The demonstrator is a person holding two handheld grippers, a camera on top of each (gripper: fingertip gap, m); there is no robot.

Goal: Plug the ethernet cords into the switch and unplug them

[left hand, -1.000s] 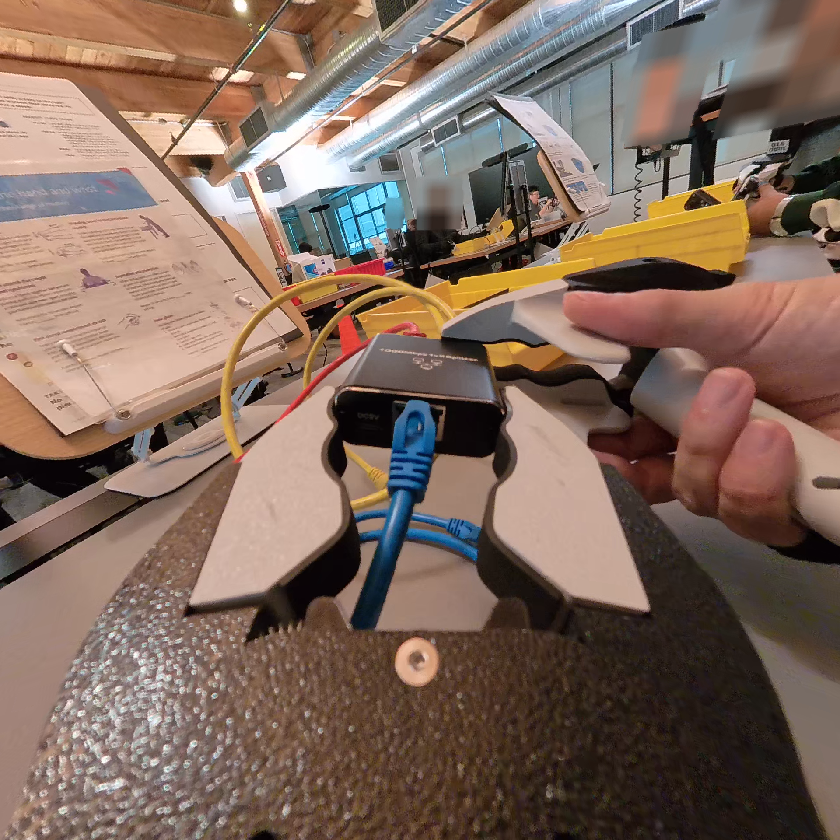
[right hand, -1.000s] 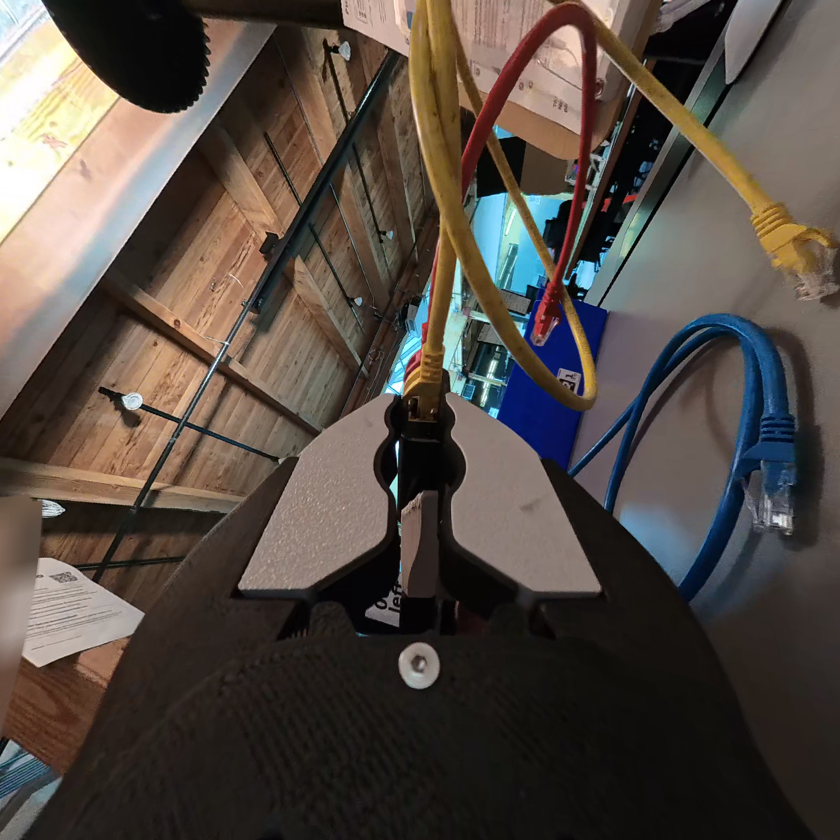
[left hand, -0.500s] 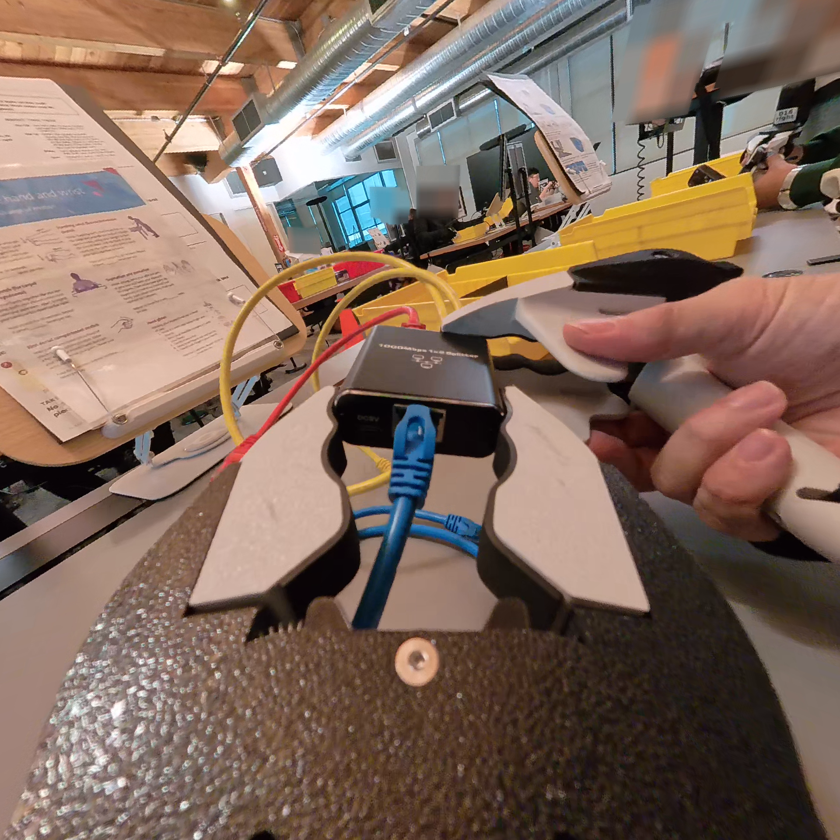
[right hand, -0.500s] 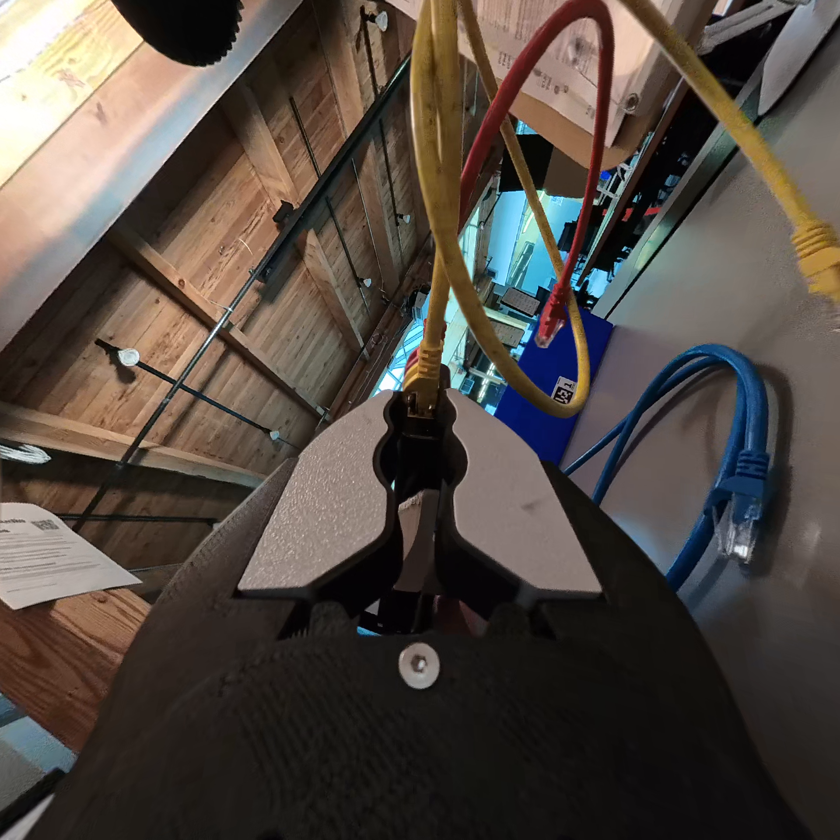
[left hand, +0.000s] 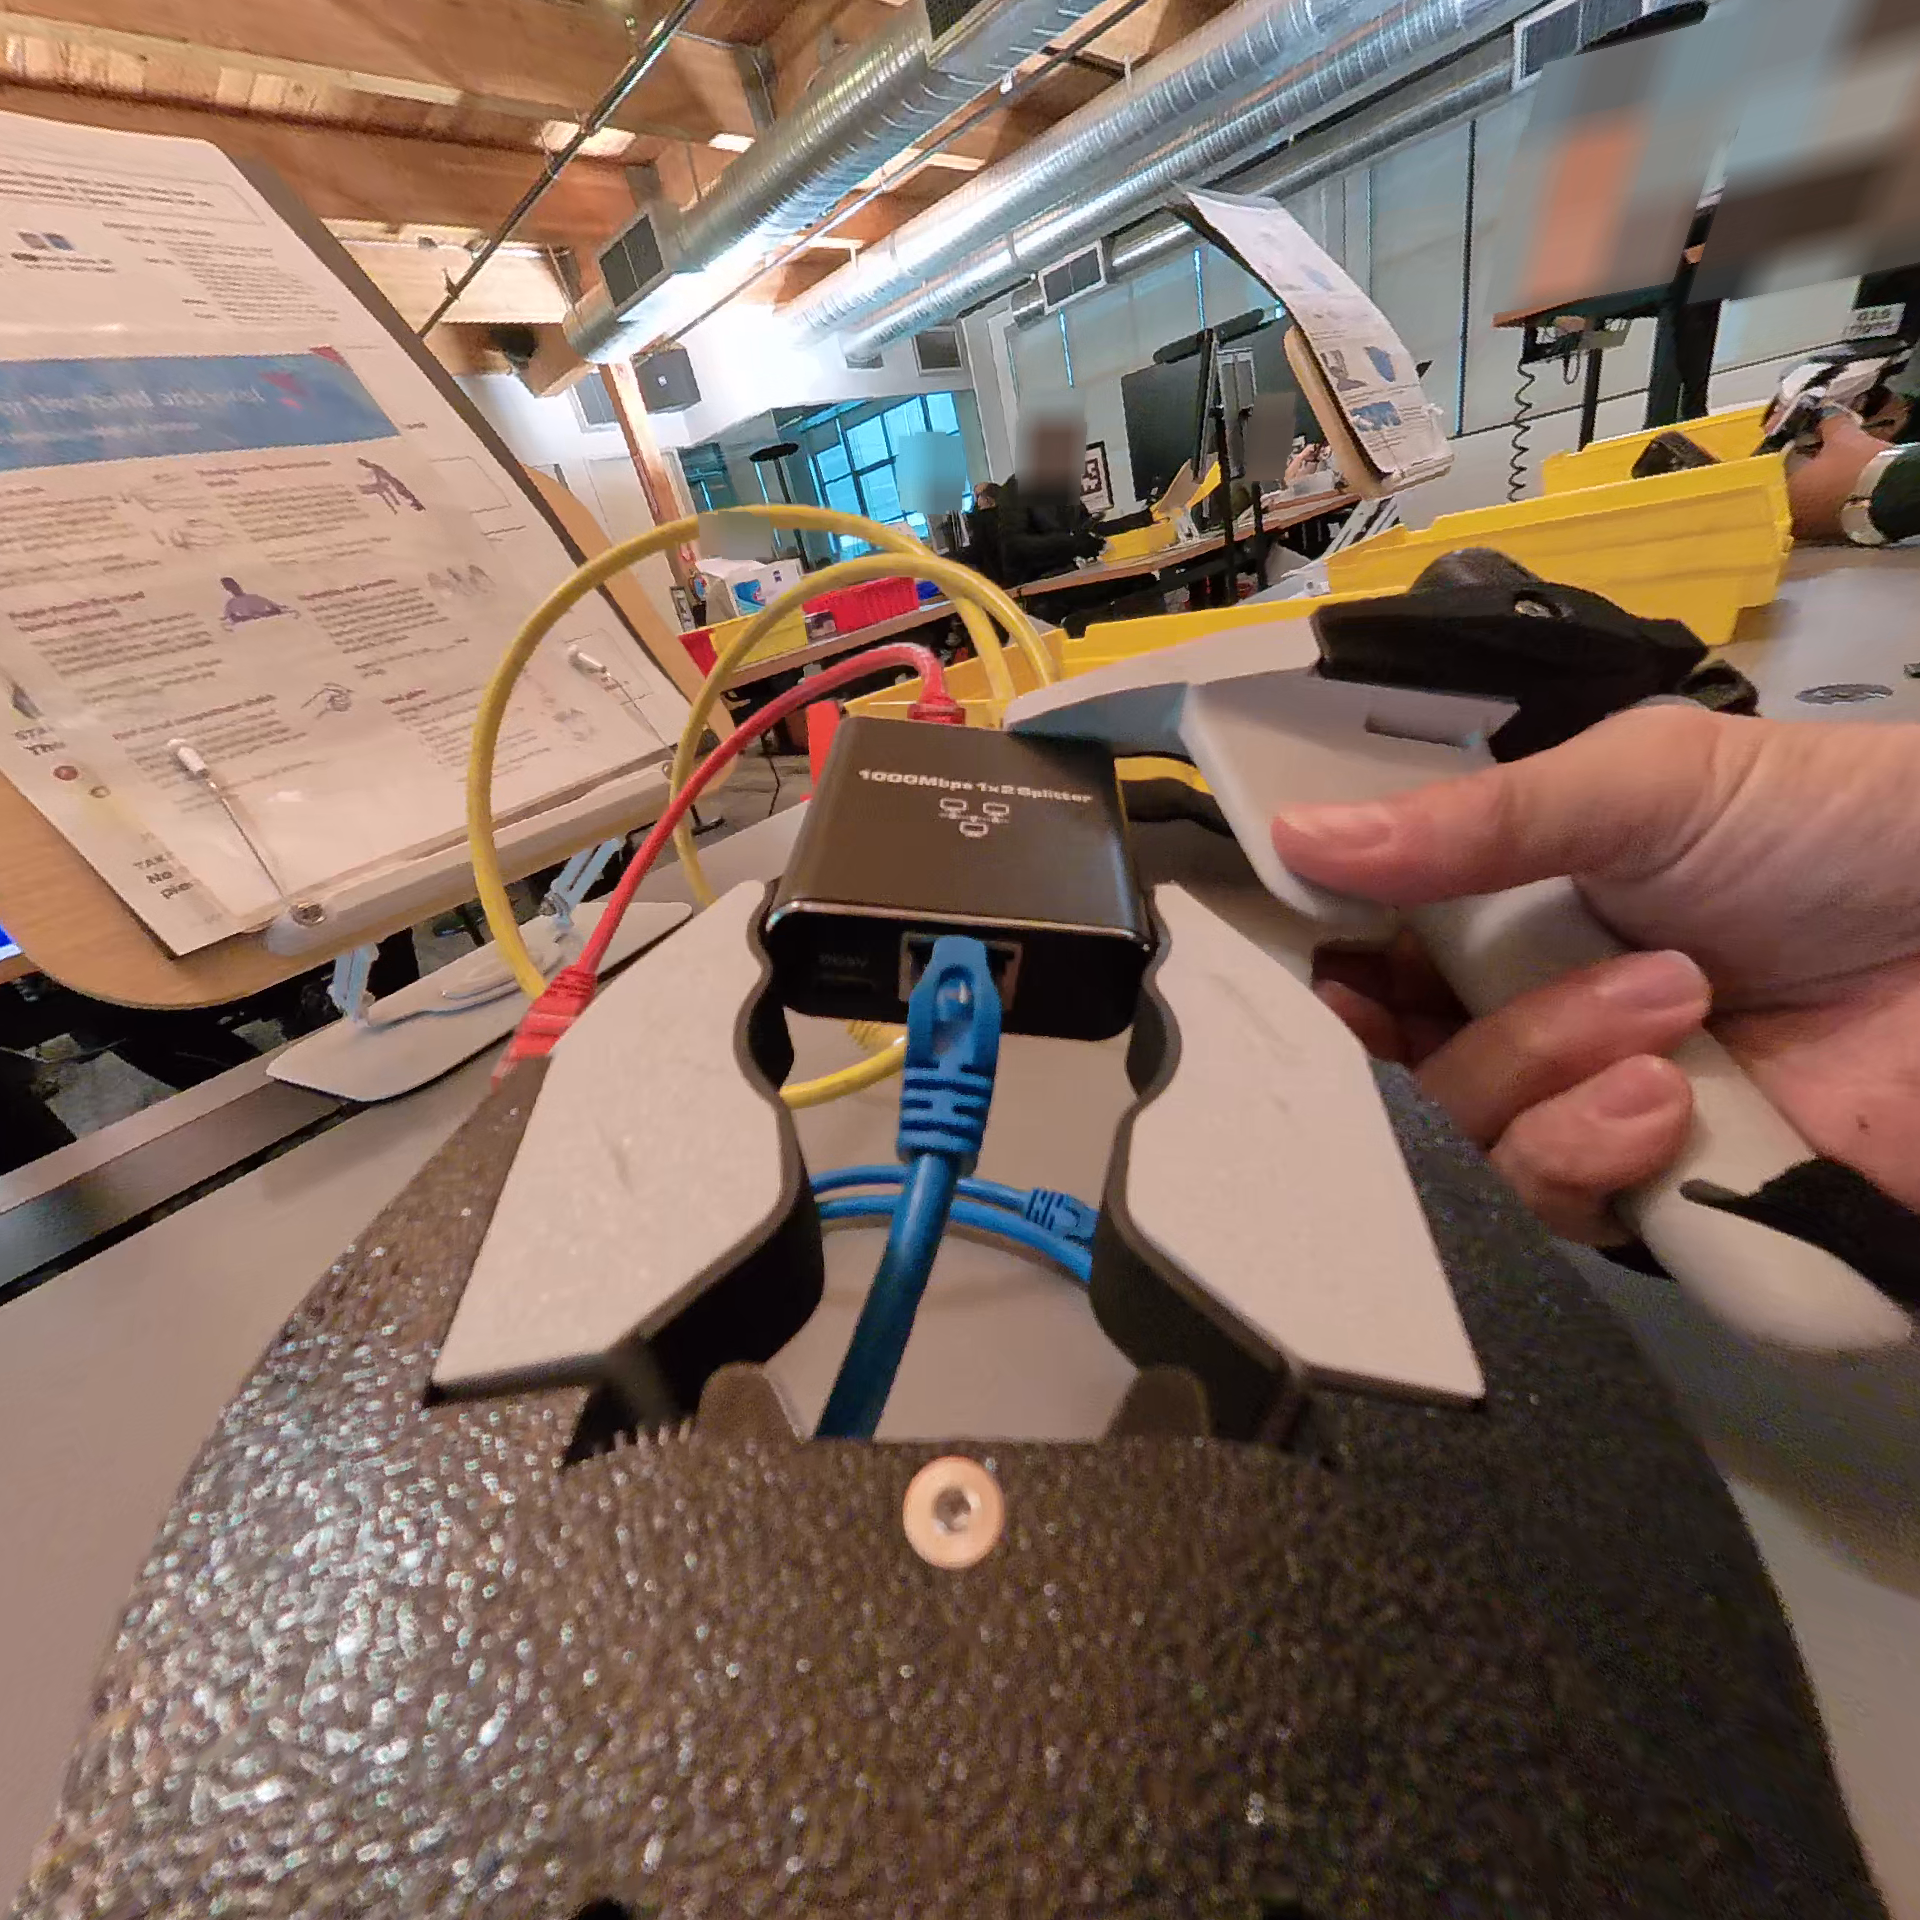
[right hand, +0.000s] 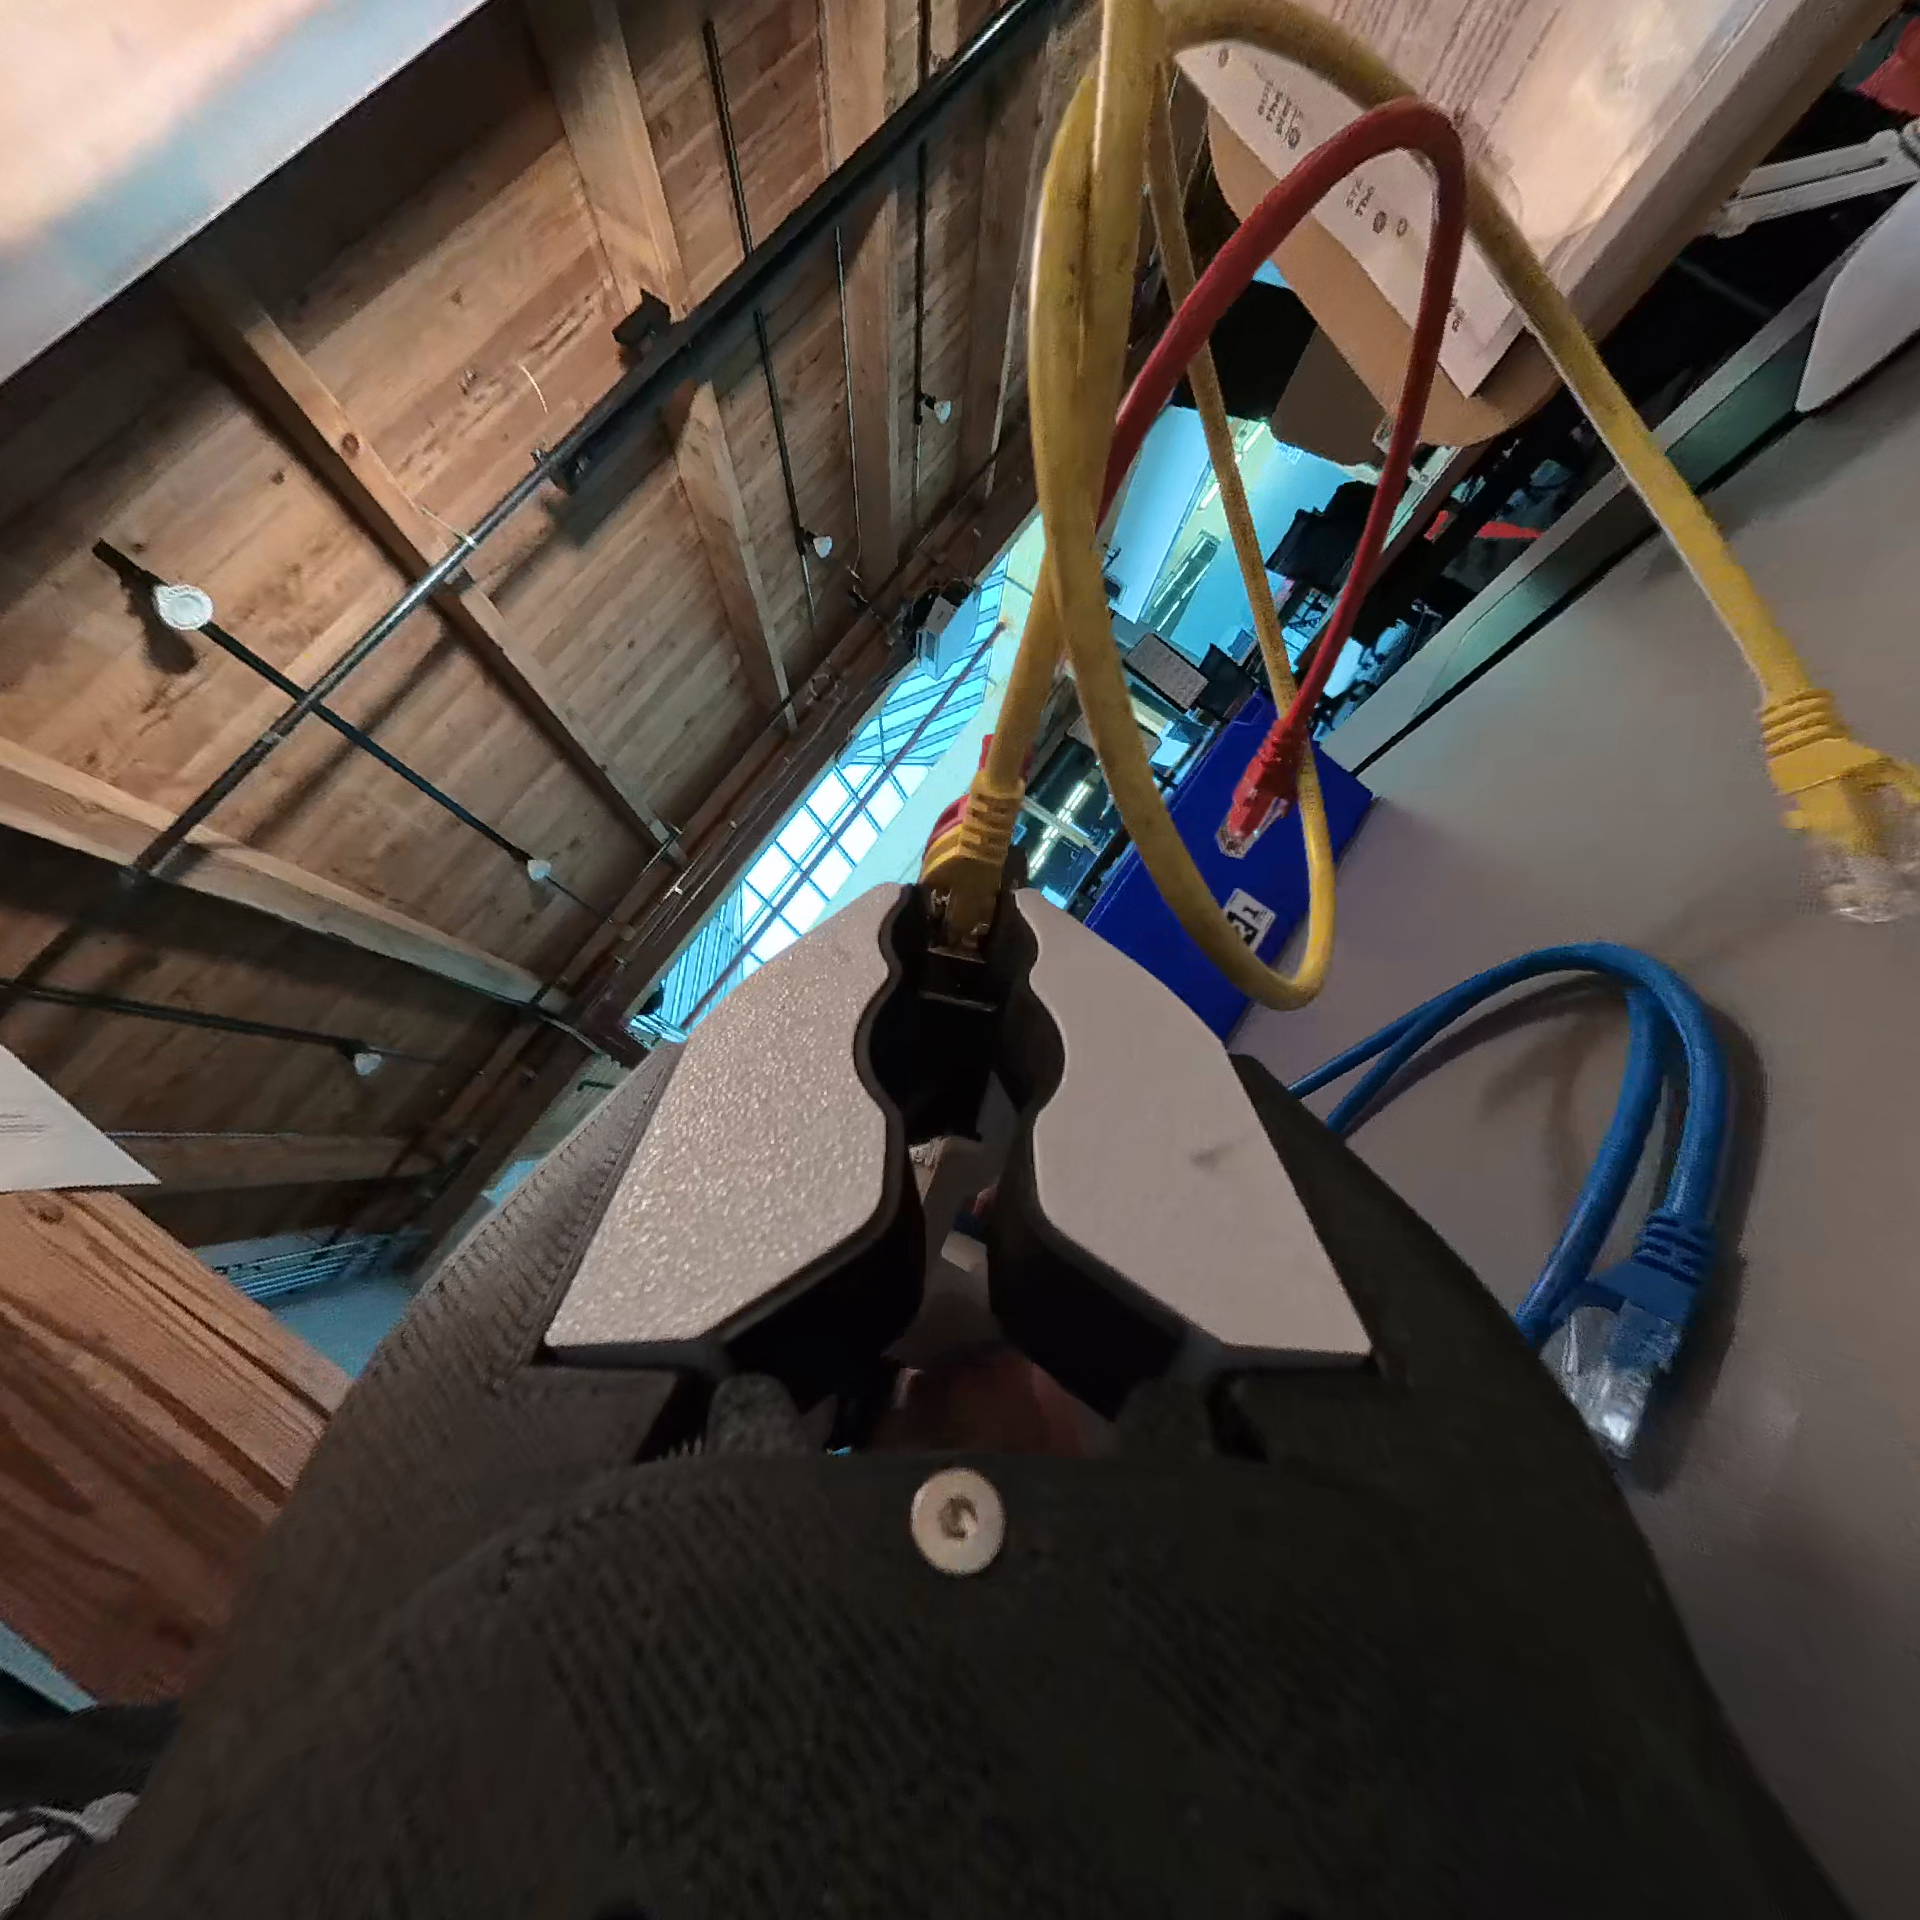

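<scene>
My left gripper is shut on the sides of the black switch and holds it above the table. A blue plug sits in the switch's near port. A red plug sits at its far end, and the red cord's free plug hangs by my left finger. My right gripper, held by a hand, reaches the switch's far end. In the right wrist view it is shut on the yellow plug. The free yellow plug and free red plug dangle.
The blue cord's coil and free plug lie on the grey table. A tilted document stand stands at the left. Yellow bins line the back right. A blue box sits beyond the table.
The switch shows more of its top face. The red and yellow loops have swung, and the free red plug now hangs by my left finger. Both grips are unchanged.
</scene>
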